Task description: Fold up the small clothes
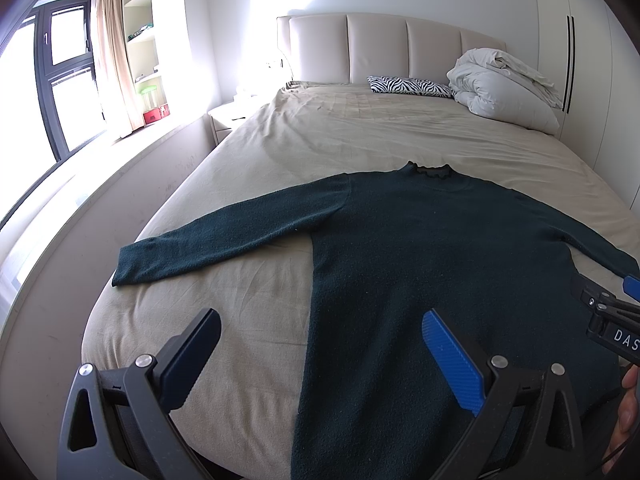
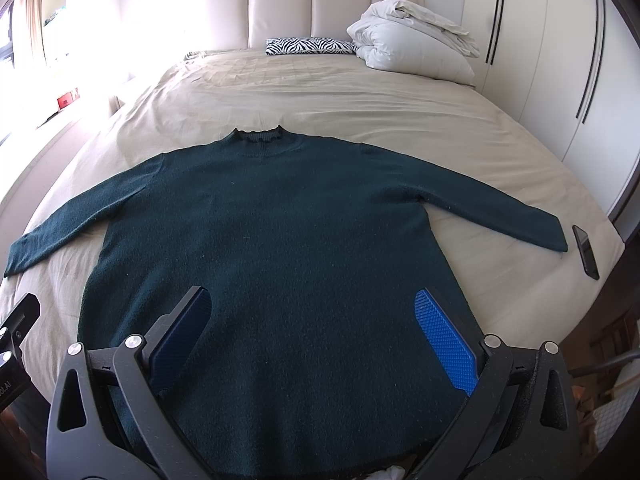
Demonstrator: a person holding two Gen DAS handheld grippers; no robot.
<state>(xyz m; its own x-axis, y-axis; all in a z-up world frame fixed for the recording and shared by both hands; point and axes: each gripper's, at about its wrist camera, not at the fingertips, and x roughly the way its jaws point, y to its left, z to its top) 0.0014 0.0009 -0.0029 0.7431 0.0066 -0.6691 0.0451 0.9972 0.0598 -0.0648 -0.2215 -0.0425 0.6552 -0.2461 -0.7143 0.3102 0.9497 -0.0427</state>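
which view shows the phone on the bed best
The right wrist view: the phone lies in plain sight on the bed, just beyond the end of the sweater's sleeve. The left wrist view does not show it at all; that sleeve runs off the frame's edge there.

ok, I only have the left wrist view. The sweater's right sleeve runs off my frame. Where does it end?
Observer: The right sleeve lies flat and straight on the bed; its cuff stops short of the bed's edge.
Operator: Anything near that cuff?
Observer: A dark phone lies just beyond it, not touching.
Operator: Right gripper state? I see only its tip.
Observer: The right gripper is open, above the lower part of the sweater, holding nothing.
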